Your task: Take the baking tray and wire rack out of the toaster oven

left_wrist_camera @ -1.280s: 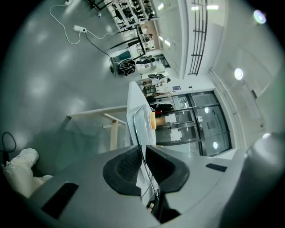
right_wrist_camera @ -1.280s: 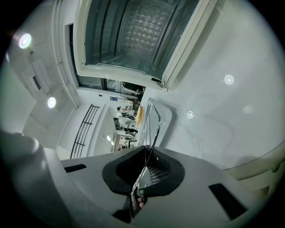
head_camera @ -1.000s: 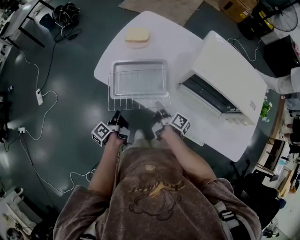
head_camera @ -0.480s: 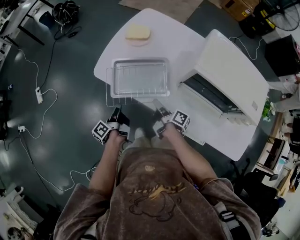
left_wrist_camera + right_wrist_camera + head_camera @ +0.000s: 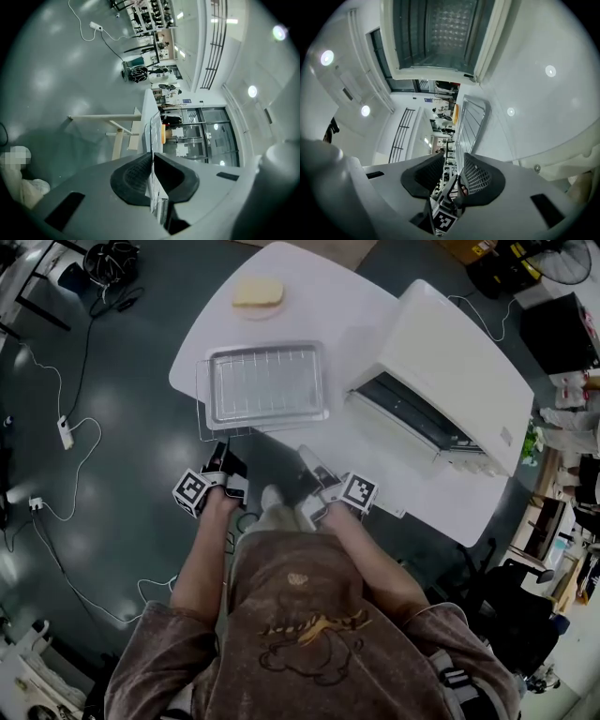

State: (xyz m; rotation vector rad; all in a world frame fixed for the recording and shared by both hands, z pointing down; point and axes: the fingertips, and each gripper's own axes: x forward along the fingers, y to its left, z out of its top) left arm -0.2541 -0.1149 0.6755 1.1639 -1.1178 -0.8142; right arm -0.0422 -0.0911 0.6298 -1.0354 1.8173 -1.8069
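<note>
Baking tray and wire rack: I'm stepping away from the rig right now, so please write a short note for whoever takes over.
Left gripper: shut on the near edge of the wire rack.
Right gripper: fingers have just been opening, with nothing between them, clear of the rack.
Things: baking tray sits on the rack, both on the white table beside the toaster oven, whose door is open.
Done: tray and rack are out.
Left: probably just release the left grip and back away.
</note>
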